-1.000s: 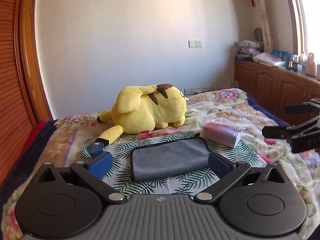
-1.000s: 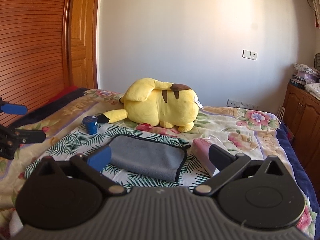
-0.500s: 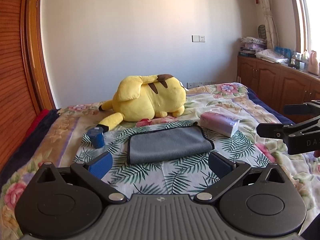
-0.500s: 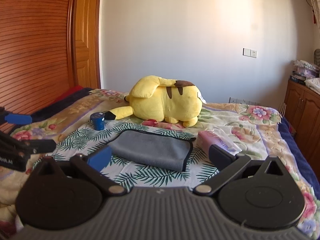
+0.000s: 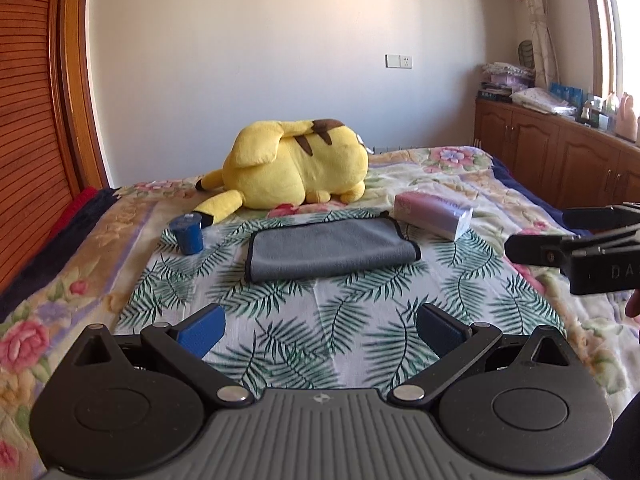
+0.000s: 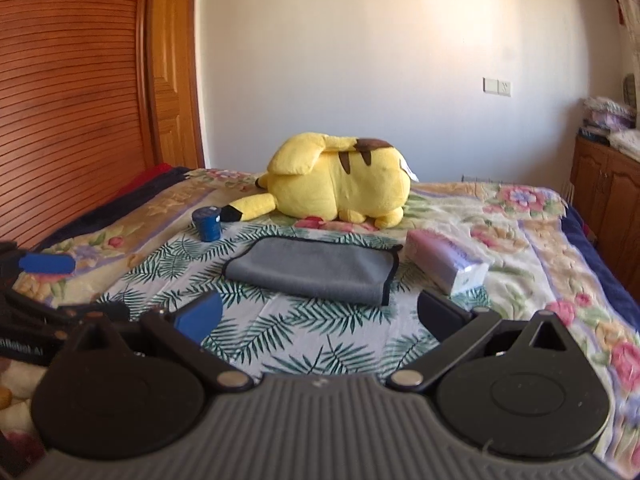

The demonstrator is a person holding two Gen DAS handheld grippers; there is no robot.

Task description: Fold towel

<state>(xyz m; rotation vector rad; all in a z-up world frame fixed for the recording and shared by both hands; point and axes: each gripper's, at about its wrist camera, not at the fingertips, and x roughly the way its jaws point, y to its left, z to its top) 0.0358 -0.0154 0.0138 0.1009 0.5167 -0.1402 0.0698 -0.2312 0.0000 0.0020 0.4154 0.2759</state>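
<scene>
Towel: grey microfibre towel with black trim (image 5: 330, 249), lying flat on the palm-leaf print cloth (image 5: 304, 320) that covers the middle of the floral bedspread (image 5: 48, 280).
Fold state: rectangle with doubled edges at the right end (reads as at least one fold already made); corners look roughly matched.
Progress: judged near finished, or finished; a further fold may remain, and the pictures alone cannot settle it.
Left gripper (image 5: 320, 326): blue-padded fingers spread wide, holding nothing, hovering above the leaf cloth.
Right gripper (image 6: 320, 314): fingers likewise spread wide, nothing between them.
Towel vs grippers: ahead of both, well apart from the fingertips, no contact; roughly centred between the fingers in each wrist view.
Neighbours: small blue cylindrical cup (image 5: 187, 233) to the left of the towel; pink plastic-wrapped tissue pack (image 5: 434, 215) just beside its right end; yellow plush toy (image 5: 292, 170) behind it (none touches the towel, as far as visible).
Next-move judgement: if another fold is wanted, both grippers need to reach forward to the near edge.
</scene>
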